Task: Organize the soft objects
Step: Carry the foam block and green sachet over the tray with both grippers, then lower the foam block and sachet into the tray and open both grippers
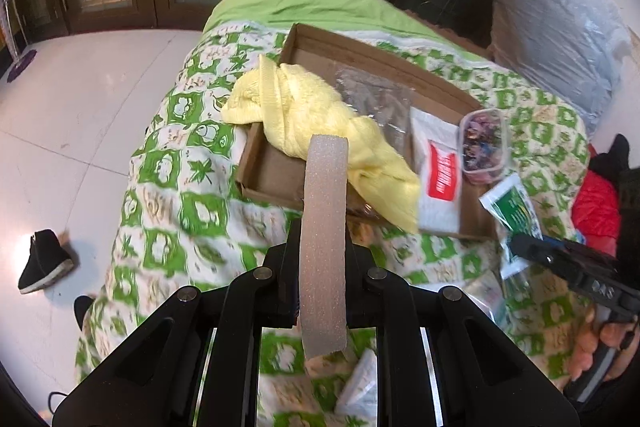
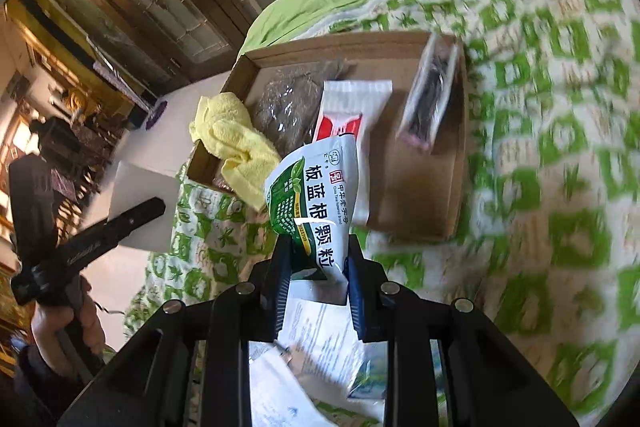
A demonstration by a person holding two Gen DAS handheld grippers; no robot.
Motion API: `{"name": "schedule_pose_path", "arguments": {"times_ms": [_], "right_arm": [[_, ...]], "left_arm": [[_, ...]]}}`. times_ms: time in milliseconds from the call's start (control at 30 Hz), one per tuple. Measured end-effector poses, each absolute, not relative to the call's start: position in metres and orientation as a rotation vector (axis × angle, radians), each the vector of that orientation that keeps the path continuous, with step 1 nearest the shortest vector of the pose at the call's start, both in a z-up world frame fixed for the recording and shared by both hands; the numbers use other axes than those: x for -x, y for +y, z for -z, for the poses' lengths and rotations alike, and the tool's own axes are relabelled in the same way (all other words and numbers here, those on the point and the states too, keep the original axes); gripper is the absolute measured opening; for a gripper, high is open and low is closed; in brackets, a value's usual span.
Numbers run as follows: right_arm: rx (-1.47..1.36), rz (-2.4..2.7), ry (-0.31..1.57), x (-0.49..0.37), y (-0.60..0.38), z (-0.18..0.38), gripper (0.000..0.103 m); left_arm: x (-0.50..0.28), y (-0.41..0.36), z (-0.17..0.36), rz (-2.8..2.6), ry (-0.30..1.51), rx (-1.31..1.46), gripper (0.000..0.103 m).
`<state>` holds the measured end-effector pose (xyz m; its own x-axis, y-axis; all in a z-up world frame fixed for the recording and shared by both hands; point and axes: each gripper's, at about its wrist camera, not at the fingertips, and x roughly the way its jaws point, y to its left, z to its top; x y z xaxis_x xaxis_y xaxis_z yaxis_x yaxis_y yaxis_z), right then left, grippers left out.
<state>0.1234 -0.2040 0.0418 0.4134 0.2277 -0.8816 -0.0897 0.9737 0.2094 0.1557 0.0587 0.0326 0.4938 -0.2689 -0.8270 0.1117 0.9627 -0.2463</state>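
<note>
While we grip a pale grey, grainy foam strip [image 1: 325, 239] upright in our left gripper [image 1: 320, 267], its jaws pressed onto it, it rises above the near wall of the shallow brown cardboard tray [image 1: 276, 183], where a crumpled yellow cloth [image 1: 308, 115] spills over the left rim. Our right gripper [image 2: 316, 267] pinches a glossy green-and-white sachet [image 2: 312, 203] just before the tray's near edge, above the green-patterned quilt [image 2: 560, 147].

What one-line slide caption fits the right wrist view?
Right gripper holds a green-and-white sachet above the patterned bed, near a cardboard tray containing a yellow towel.
</note>
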Motion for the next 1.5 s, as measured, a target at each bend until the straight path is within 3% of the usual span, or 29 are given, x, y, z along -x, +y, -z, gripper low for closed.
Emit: {"name": "schedule_pose_path", "arguments": {"times_ms": [567,1033,1200,1233,1367,1500], "right_arm": [[-0.192,-0.128,1.237,-0.173,-0.218,-0.006,0.025],[-0.199,-0.095,1.249,-0.195,-0.213,0.015,0.025],[-0.200,-0.072,1.203,-0.198,-0.218,0.013,0.031],[-0.203,-0.068,1.198,-0.199,-0.219,0.012,0.038],[-0.205,-0.061,1.174,-0.197,-0.221,0.010,0.056],[-0.176,-0.060,1.138,-0.192,-0.218,0.003,0.061]], "left_arm": [[-0.253,0.035,0.000,0.226,1.101,0.121,0.014],[-0.247,0.016,0.001,0.175,1.019,-0.072,0.014],[-0.242,0.012,-0.001,0.161,1.011,-0.093,0.015],[-0.241,0.012,-0.002,0.157,1.010,-0.096,0.016],[-0.235,0.012,-0.006,0.141,0.999,-0.106,0.034],[-0.228,0.012,-0.012,0.121,0.982,-0.119,0.035]]}}
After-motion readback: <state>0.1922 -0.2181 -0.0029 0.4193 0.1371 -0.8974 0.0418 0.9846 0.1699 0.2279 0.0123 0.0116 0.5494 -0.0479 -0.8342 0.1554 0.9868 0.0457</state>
